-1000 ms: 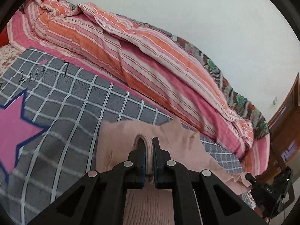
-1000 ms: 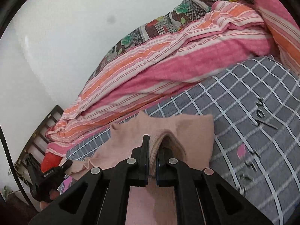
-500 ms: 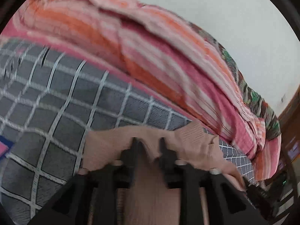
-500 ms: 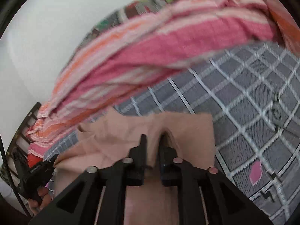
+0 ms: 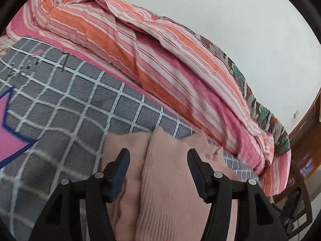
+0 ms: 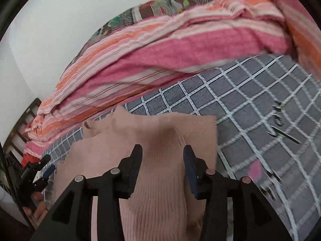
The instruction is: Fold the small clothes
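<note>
A small pale pink ribbed knit garment (image 5: pixel 166 172) lies folded on the grey checked bed cover (image 5: pixel 66 104). My left gripper (image 5: pixel 158 155) is open, its fingers apart on either side of a raised fold of the garment, holding nothing. In the right wrist view the same garment (image 6: pixel 160 140) lies under my right gripper (image 6: pixel 162 151), which is also open with its fingers astride a ribbed hump of cloth. The left gripper shows at the far left of the right wrist view (image 6: pixel 38 170), held by a hand.
A rolled pink, orange and white striped quilt (image 5: pixel 160 60) lies along the far side of the bed against a white wall. It also shows in the right wrist view (image 6: pixel 170 46). A wooden bed frame (image 5: pixel 305 132) stands at the right. A pink star print (image 5: pixel 12 140) marks the cover.
Both grippers were shut on pinched folds of the pink garment one second ago. Both have now opened and let the cloth go, and it rests on the bed cover.
</note>
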Action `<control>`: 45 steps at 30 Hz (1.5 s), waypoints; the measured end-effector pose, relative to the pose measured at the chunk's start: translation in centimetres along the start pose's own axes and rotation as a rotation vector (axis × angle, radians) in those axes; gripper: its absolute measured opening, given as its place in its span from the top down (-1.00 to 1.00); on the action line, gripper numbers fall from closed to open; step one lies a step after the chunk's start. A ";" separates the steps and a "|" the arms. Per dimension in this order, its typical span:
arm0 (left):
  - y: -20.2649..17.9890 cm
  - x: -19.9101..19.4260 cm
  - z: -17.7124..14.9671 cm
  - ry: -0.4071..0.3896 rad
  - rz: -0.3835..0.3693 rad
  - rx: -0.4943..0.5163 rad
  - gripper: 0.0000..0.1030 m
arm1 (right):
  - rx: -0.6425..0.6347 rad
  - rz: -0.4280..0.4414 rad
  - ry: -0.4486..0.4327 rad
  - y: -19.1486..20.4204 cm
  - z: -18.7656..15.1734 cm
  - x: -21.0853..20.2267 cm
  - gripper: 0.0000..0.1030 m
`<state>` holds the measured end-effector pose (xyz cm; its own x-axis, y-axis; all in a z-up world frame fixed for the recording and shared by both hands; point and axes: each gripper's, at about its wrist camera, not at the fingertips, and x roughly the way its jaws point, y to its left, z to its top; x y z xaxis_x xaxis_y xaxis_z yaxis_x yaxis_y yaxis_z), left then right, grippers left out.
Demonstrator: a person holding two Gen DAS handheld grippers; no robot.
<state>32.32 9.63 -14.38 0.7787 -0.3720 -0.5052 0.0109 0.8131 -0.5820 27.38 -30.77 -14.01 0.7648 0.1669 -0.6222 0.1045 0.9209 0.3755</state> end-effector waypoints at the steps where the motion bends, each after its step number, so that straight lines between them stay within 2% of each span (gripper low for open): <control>1: -0.1 -0.6 -0.4 0.012 0.012 0.014 -0.11 | -0.010 0.001 0.000 0.0 -0.6 -1.1 0.18; 6: 0.6 -4.4 -3.0 0.043 0.057 0.074 -0.11 | -0.047 -0.008 0.013 -0.3 -3.1 -5.3 0.18; 11: 2.6 -8.2 -6.6 0.092 0.025 0.053 -0.11 | -0.081 0.005 0.085 -0.8 -6.5 -7.9 0.16; 14: 2.9 -9.4 -8.8 0.119 -0.027 0.027 -0.11 | -0.069 0.020 0.104 -1.1 -8.3 -9.0 -0.08; 17: 2.3 -8.7 -10.1 0.161 -0.069 0.018 -0.11 | -0.025 0.072 0.148 -1.0 -9.6 -8.3 -0.12; 19: 2.1 -7.6 -10.2 0.157 -0.066 -0.014 -0.11 | 0.009 0.094 0.187 -0.7 -10.3 -7.1 -0.12; 22: 1.9 -6.5 -9.9 0.128 -0.046 -0.047 -0.14 | 0.029 0.096 0.143 -0.5 -10.3 -6.4 -0.15; 27: 1.1 -4.5 -9.0 0.107 -0.010 -0.054 -0.14 | 0.171 0.139 0.116 -1.9 -9.2 -4.7 -0.15; 30: 1.3 -3.7 -8.3 0.092 -0.002 -0.087 -0.10 | 0.233 0.132 0.094 -2.4 -8.4 -3.9 -0.14; 32: 1.4 -3.3 -8.1 0.073 0.018 -0.107 -0.08 | 0.256 0.121 0.078 -2.5 -8.0 -3.4 -0.06; 35: 0.8 -3.1 -8.4 0.038 0.072 -0.089 -0.01 | 0.312 0.085 0.074 -2.9 -7.5 -2.4 0.35; 36: 0.7 -3.1 -8.4 0.036 0.090 -0.082 0.17 | 0.330 0.091 0.077 -3.1 -7.5 -2.1 0.64; 37: 0.8 -3.1 -8.4 0.035 0.105 -0.083 0.42 | 0.344 0.116 0.093 -3.3 -7.4 -1.6 0.73; 40: 1.5 -3.4 -8.3 0.043 0.071 -0.125 0.73 | 0.336 0.132 0.092 -3.6 -7.2 -1.8 0.78; 45: 1.0 -5.3 -8.8 0.008 0.062 -0.103 0.82 | 0.303 0.147 0.069 -3.6 -7.4 -3.3 0.83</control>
<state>22.69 8.49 -17.82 0.7705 -0.3264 -0.5475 -0.1024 0.7844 -0.6117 19.79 -32.05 -18.40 0.7419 0.3228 -0.5877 0.1890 0.7403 0.6452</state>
